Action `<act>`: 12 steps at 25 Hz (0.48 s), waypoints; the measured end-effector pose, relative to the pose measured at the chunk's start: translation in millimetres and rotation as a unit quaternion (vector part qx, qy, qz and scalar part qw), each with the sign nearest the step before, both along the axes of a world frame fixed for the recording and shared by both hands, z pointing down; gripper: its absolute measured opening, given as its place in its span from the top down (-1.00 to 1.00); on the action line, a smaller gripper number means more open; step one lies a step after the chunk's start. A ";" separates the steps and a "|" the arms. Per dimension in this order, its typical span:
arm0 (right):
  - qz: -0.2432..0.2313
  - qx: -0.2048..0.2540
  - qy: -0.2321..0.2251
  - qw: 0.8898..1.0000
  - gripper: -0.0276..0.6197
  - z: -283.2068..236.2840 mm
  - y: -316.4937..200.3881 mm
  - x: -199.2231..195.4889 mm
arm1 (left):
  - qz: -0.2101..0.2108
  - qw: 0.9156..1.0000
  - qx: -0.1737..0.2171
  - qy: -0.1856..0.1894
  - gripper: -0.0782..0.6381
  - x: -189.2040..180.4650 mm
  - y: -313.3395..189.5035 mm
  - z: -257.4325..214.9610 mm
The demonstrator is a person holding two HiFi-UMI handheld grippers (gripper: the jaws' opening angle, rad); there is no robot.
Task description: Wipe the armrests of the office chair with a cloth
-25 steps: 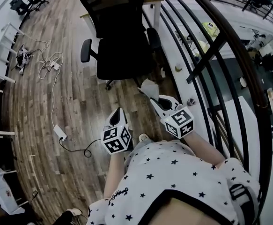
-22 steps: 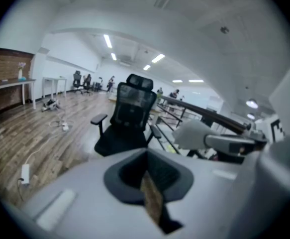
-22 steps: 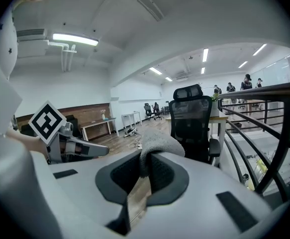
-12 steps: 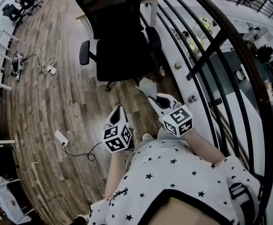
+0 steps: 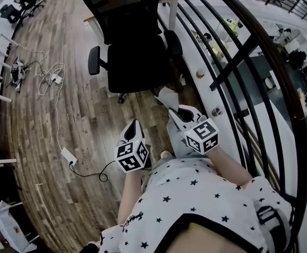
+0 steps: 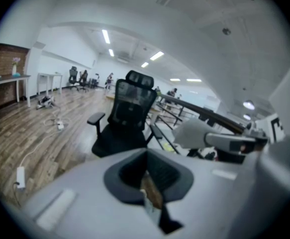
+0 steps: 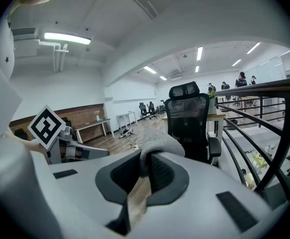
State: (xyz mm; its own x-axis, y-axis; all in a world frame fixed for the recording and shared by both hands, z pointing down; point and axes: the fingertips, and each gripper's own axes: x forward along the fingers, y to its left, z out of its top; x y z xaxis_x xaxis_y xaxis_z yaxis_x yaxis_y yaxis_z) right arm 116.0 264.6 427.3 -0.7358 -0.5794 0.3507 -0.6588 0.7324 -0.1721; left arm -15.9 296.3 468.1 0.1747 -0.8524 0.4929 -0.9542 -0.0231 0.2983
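Cloth [image 5: 165, 97] clamped in right gripper [image 5: 171, 111] jaws, chair [image 5: 137, 51] top cut off

Your chair [image 5: 135, 41] is black all over, mesh back included. The cloth [image 7: 157, 146] is pale grey. Your left tongs [image 5: 134, 124] and right tongs [image 5: 173, 111] are light grey with dark grey pads, plus black-and-white square markers. The floor [image 5: 63, 88] is brown wood planks, the railing [image 5: 237, 51] is black, and your shirt [image 5: 195, 204] is white with small black stars.

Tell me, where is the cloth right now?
In the head view, the cloth is clamped in the right gripper, just short of the black office chair, with the railing to its right.
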 end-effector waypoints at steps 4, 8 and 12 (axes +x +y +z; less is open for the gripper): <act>-0.003 0.000 0.001 1.000 0.82 5.1 -18.8 -1.9 | -0.001 1.000 -0.002 0.004 0.76 -2.8 -15.7 4.9; 0.004 0.003 -0.003 1.000 0.82 6.0 -45.3 0.1 | 0.003 1.000 -0.007 0.001 0.76 -4.7 -36.3 10.0; 0.007 0.002 -0.003 1.000 0.82 7.9 -75.0 5.3 | 0.005 1.000 -0.011 0.000 0.76 -3.7 -63.8 13.4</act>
